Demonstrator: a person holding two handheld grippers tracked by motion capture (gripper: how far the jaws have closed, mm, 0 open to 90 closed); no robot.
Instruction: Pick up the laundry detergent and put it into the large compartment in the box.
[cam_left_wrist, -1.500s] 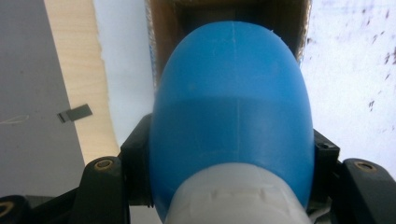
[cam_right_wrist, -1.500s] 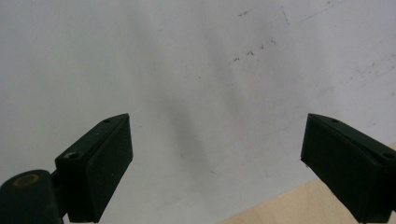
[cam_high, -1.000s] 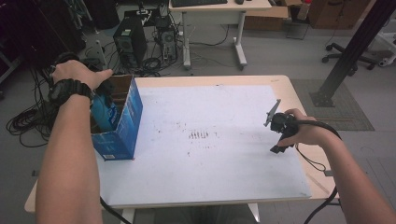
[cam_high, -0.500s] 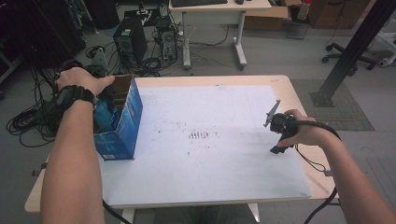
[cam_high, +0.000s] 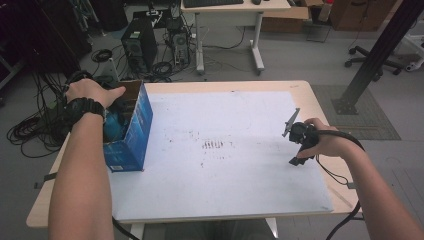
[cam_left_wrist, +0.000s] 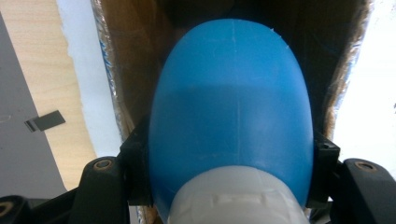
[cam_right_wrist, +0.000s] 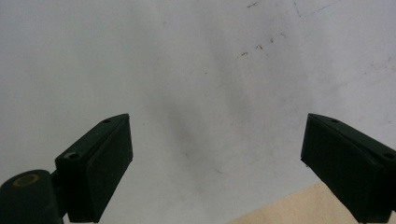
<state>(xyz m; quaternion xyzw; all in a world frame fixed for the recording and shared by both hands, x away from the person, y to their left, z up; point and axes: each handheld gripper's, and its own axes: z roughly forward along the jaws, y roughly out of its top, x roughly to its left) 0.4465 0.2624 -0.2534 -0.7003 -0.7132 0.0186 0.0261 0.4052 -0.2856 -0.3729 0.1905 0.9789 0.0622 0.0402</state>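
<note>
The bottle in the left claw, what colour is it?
Blue bottle, white cap; left gripper view.

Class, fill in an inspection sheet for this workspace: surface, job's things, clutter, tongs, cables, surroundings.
Surface: wooden table under a white sheet with dark specks.
Job's things: blue bottle, white-capped, inside an open blue cardboard box at the table's left.
Clutter: nothing seen.
Tongs: left tongs clamp the bottle; right tongs open, empty, over the sheet.
Cables: one trails from the right tongs; bundles on the floor.
Surroundings: computer towers, desk, office chair.
</note>
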